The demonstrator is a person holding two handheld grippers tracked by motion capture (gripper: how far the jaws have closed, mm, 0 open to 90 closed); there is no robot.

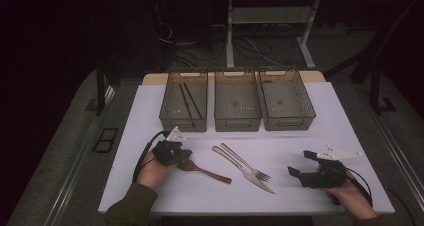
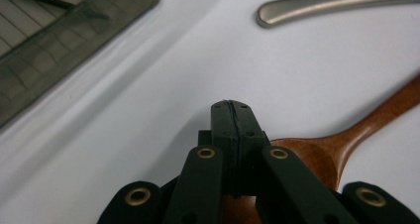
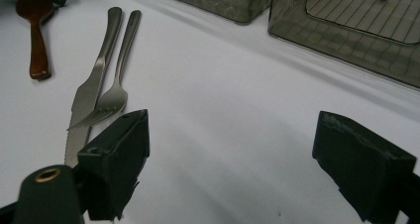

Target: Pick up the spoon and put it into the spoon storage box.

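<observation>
A brown wooden spoon (image 1: 206, 172) lies on the white table (image 1: 280, 136) at the front left, its bowl (image 2: 309, 154) under my left gripper (image 1: 185, 155). In the left gripper view the left gripper (image 2: 232, 107) is shut, pads pressed together with nothing visible between them, just over the bowl's edge. A metal knife (image 1: 245, 170) and fork (image 1: 246, 165) lie side by side at mid-table. At the front right my right gripper (image 1: 300, 163) stands open and empty. In the right gripper view the right gripper (image 3: 233, 130) points across bare table, the knife (image 3: 89, 95) and fork (image 3: 116, 92) to its left.
Three translucent grey bins stand in a row at the back: the left bin (image 1: 171, 117) holds black chopsticks (image 1: 188, 101), while the middle bin (image 1: 237, 120) and right bin (image 1: 306, 108) look bare. A person's hands hold both grippers at the near edge.
</observation>
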